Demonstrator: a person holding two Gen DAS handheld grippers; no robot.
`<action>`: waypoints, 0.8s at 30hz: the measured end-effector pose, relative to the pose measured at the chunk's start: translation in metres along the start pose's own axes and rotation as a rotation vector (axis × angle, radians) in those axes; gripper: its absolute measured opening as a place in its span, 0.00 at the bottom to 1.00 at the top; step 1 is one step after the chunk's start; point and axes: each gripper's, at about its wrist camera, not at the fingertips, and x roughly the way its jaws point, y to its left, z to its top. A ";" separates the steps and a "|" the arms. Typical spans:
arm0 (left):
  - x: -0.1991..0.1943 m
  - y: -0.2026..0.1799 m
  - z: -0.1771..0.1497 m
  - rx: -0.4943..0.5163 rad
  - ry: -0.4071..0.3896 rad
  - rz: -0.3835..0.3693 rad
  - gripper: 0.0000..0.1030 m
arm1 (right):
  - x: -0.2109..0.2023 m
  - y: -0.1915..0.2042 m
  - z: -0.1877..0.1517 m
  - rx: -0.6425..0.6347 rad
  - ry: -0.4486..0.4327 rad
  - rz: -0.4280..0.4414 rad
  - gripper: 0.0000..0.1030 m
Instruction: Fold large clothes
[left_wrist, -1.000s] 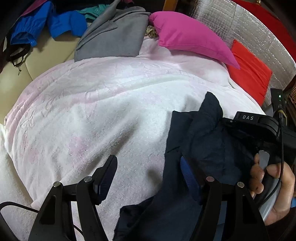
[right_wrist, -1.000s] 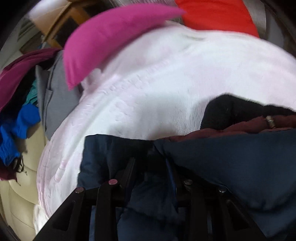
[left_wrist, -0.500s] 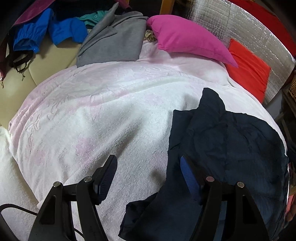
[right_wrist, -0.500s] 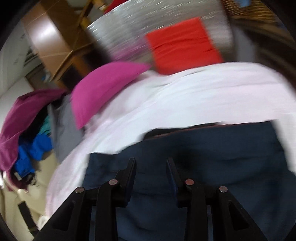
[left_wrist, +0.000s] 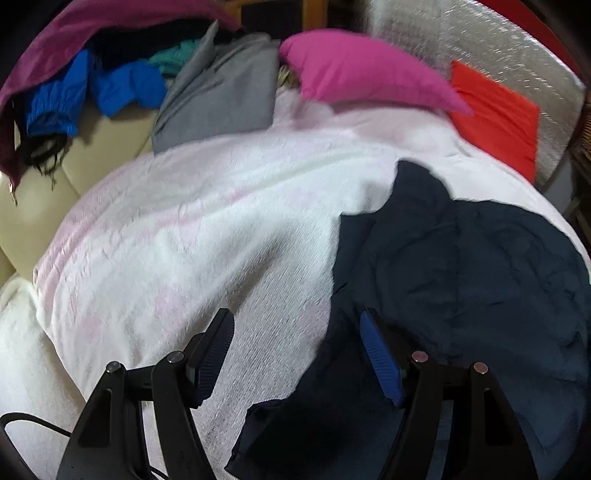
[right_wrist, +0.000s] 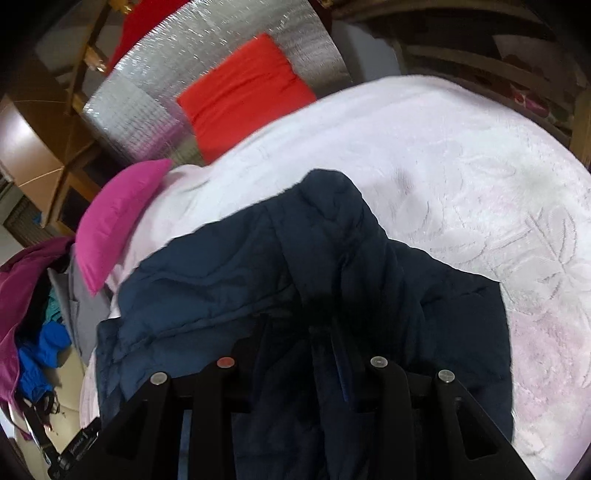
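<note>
A: What is shown in the left wrist view?

B: A navy jacket (left_wrist: 461, 280) is seen lying on a pale pink blanket (left_wrist: 192, 236). The left gripper (left_wrist: 295, 354) is held with its fingers spread wide; nothing is pinched between them. One blue-padded fingertip is placed over the jacket's edge, the other over bare blanket beside the jacket.

A: And beyond the jacket?

B: A magenta pillow (left_wrist: 362, 74) is set past the jacket's far end, an orange-red cushion (left_wrist: 495, 122) just beside the pillow, against a silver foil panel (left_wrist: 480, 44). A grey garment (left_wrist: 218, 99) and blue clothing (left_wrist: 110, 88) are piled further off, well apart from the jacket.

A: The right wrist view?

B: The jacket (right_wrist: 295, 266) is spread directly ahead, its hood end pointed away over the blanket (right_wrist: 480, 166). The right gripper (right_wrist: 303, 339) is lowered into the dark cloth; the fingertips are lost against it, so whether they are pressed together cannot be told. The pillow (right_wrist: 118, 214) is seen beyond the jacket's far corner, the cushion (right_wrist: 243, 92) behind it.
</note>
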 end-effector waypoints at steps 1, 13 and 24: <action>-0.006 -0.002 -0.001 0.015 -0.023 -0.014 0.69 | -0.008 0.000 -0.002 -0.008 -0.013 0.015 0.35; -0.001 -0.027 -0.022 0.133 0.039 -0.101 0.70 | -0.056 -0.015 -0.053 -0.091 0.059 0.008 0.36; -0.028 0.030 -0.015 -0.005 -0.043 -0.106 0.75 | -0.097 -0.062 -0.041 -0.005 -0.057 -0.049 0.65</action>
